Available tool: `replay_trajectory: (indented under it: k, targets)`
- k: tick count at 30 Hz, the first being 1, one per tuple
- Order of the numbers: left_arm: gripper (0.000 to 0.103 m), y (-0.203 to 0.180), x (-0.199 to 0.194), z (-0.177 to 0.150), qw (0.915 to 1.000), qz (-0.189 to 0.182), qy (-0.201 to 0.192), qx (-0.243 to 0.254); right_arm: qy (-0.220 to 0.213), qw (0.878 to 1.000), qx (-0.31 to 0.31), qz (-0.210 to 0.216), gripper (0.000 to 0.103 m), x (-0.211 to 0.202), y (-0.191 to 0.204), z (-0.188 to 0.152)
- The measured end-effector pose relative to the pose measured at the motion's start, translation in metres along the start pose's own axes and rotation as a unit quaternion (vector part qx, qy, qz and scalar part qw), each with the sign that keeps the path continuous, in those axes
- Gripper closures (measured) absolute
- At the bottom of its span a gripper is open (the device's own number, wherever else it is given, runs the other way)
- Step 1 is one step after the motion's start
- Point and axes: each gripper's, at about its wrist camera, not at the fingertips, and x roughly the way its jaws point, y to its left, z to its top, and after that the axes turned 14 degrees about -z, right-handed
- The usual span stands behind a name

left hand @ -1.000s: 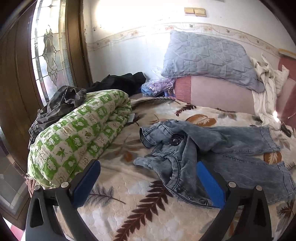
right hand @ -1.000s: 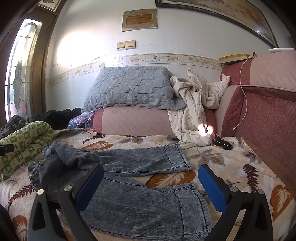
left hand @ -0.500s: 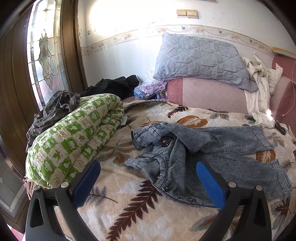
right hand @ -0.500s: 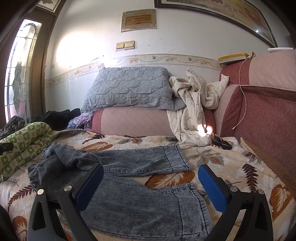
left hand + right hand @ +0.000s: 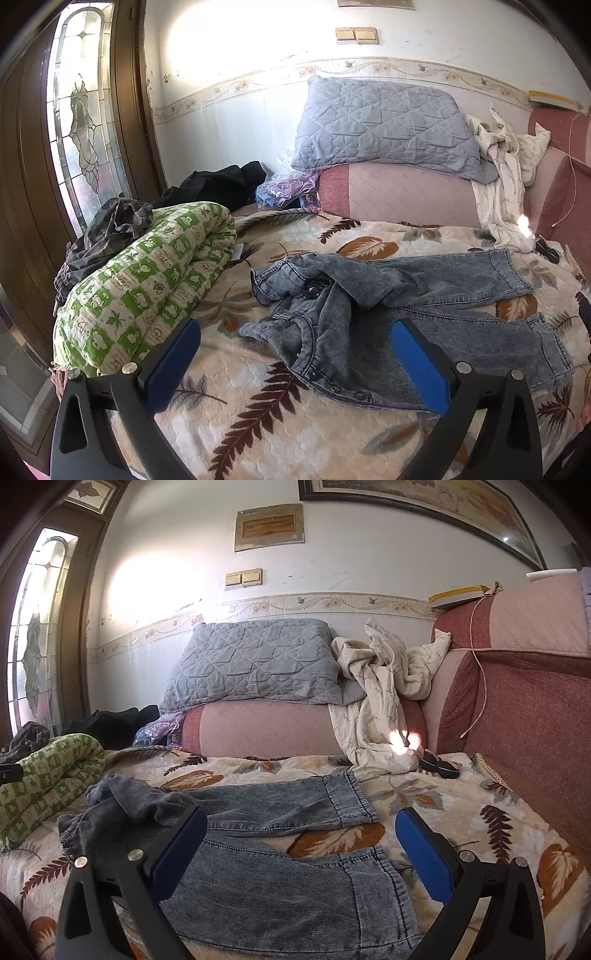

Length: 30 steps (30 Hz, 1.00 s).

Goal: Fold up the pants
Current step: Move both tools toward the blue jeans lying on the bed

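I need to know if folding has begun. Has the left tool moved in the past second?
Yes. The left tool has backed away from the jeans and bed: the wall switches sit lower in its view and everything looks smaller.

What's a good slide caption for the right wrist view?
Open right gripper poised over jeans spread on a leaf-print blanket.

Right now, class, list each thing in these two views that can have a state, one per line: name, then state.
Jeans: unfolded, waist crumpled, legs spread apart on the bedspread.
Left gripper: open, empty, above the waist.
Right gripper: open, empty, above the leg ends.
Green quilt: rolled up.
Grey pillow: leaning on the wall.
White garment: crumpled, draped over the cushion.
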Motion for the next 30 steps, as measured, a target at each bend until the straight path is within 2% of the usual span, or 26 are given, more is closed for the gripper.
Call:
replay_trajectory:
  k: [17, 30]
  targets:
    - [0.000, -0.002, 0.013, -0.009, 0.9997, -0.012, 0.020, 0.005, 0.009, 1.000, -0.010, -0.001, 0.000, 0.002, 0.003, -0.002]
    - [0.000, 0.025, 0.024, -0.014, 0.9994, 0.008, 0.030, -0.017, 0.012, 1.000, -0.022, -0.004, 0.000, 0.006, 0.009, -0.004]
